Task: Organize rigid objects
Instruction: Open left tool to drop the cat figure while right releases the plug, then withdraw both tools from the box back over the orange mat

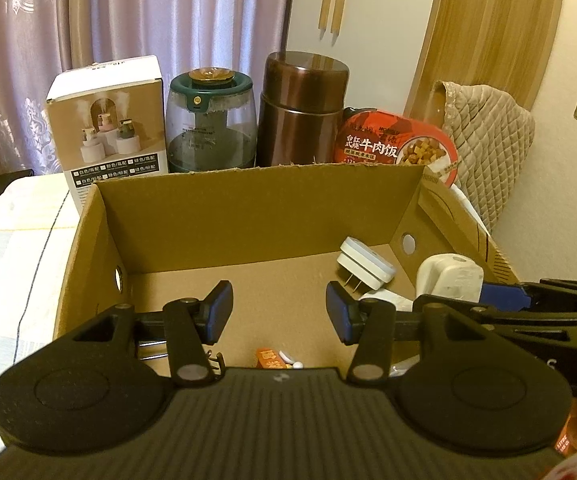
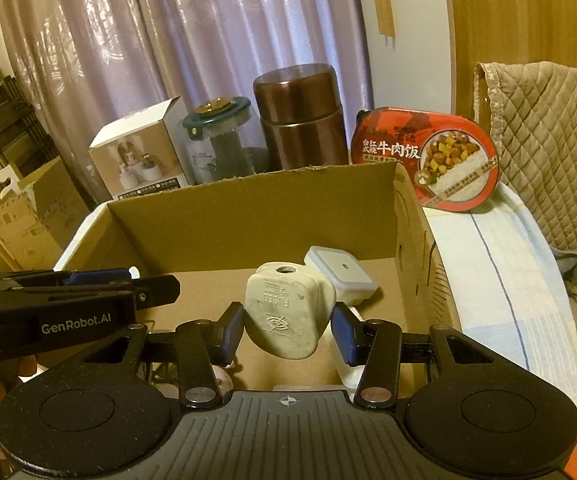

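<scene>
Everything here is placed against the open cardboard box [image 2: 248, 208] on the cloth-covered surface. Behind its far wall, from left to right, stood a white humidifier carton [image 1: 106, 128], a green-lidded glass humidifier [image 1: 210, 120], a tall brown metal flask [image 1: 302, 108] and a red beef-rice meal tub [image 2: 428, 160] propped on edge at the box's far right corner.

The left gripper [image 1: 279, 314] hung over the box's near left part with its blue pads spread apart and nothing between them. Inside the box, towards the right wall, a white square adapter [image 2: 340, 276] lay on the floor. Just in front of it, the right gripper [image 2: 288, 330] was clamped on a scuffed white fused plug [image 2: 284, 312], lifted clear of the box floor.
</scene>
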`<state>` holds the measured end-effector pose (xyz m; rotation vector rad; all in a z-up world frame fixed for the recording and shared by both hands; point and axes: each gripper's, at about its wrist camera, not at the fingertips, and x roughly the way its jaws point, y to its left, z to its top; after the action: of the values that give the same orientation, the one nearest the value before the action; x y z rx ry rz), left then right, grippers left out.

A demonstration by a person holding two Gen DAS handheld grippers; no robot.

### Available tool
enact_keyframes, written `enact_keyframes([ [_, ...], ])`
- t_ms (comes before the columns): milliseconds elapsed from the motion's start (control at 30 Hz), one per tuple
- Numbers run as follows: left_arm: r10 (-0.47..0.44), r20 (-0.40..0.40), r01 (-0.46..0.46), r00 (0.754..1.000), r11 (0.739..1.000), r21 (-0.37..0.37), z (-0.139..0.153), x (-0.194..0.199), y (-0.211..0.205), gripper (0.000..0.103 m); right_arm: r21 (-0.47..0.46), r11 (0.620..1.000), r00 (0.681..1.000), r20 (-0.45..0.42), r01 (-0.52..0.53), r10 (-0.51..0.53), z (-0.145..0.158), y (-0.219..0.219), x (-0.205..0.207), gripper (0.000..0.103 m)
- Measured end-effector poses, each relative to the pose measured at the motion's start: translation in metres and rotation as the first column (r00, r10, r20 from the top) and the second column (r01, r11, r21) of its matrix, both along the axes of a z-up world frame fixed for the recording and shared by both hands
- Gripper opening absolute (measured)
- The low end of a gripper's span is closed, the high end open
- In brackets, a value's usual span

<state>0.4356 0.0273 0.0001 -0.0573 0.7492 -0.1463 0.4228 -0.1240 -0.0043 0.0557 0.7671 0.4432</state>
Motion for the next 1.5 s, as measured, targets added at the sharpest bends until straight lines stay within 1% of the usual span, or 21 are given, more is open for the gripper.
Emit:
enact_keyframes([
  [200,0.003,0.006,-0.003,1.0,1.0,0.0,0.001,-0.002,0.002,0.046,0.012,1.0,1.0,-0.006,0.008,-0.008,0.0,0.0,0.001,0.045],
  [333,0.01,0.012,-0.01,1.0,1.0,-0.002,0.003,-0.005,0.006,0.046,0.062,0.998,1.0,0.005,-0.001,0.0,0.004,-0.002,0.001,0.045],
  [367,0.012,0.015,-0.012,1.0,1.0,-0.004,0.003,-0.005,0.008,0.046,0.069,0.998,1.0,0.005,0.002,-0.003,0.006,-0.003,0.002,0.046],
  [433,0.014,0.02,-0.014,1.0,1.0,-0.006,0.005,-0.007,0.01,0.046,0.07,0.997,1.0,0.022,0.017,-0.019,0.009,-0.005,0.001,0.06],
  [500,0.014,0.026,-0.014,1.0,1.0,-0.004,0.008,-0.01,0.011,0.046,0.067,0.997,0.999,0.028,0.024,-0.026,0.012,-0.007,0.0,0.063],
  [767,0.011,0.032,-0.011,0.999,1.0,0.01,0.017,-0.021,0.012,0.046,0.051,0.998,0.999,0.015,0.036,-0.036,0.015,-0.012,-0.008,0.064],
  [967,0.015,0.04,-0.016,0.999,1.0,0.02,0.027,-0.037,0.013,0.046,0.054,0.998,0.999,0.017,0.037,-0.038,0.028,-0.016,-0.023,0.064],
  [1200,0.016,0.055,-0.019,0.998,0.999,0.047,0.045,-0.067,0.011,0.046,0.058,0.997,0.999,0.015,0.046,-0.047,0.045,-0.025,-0.049,0.064],
  [1333,0.012,0.062,-0.014,0.998,0.999,0.034,0.05,-0.095,0.01,0.046,0.065,0.997,0.999,0.02,0.049,-0.05,0.057,-0.032,-0.072,0.064],
  [1500,0.01,0.076,-0.012,0.997,1.0,0.027,0.057,-0.134,0.011,0.051,0.012,0.998,0.998,0.032,0.061,-0.061,0.063,-0.04,-0.107,0.064],
])
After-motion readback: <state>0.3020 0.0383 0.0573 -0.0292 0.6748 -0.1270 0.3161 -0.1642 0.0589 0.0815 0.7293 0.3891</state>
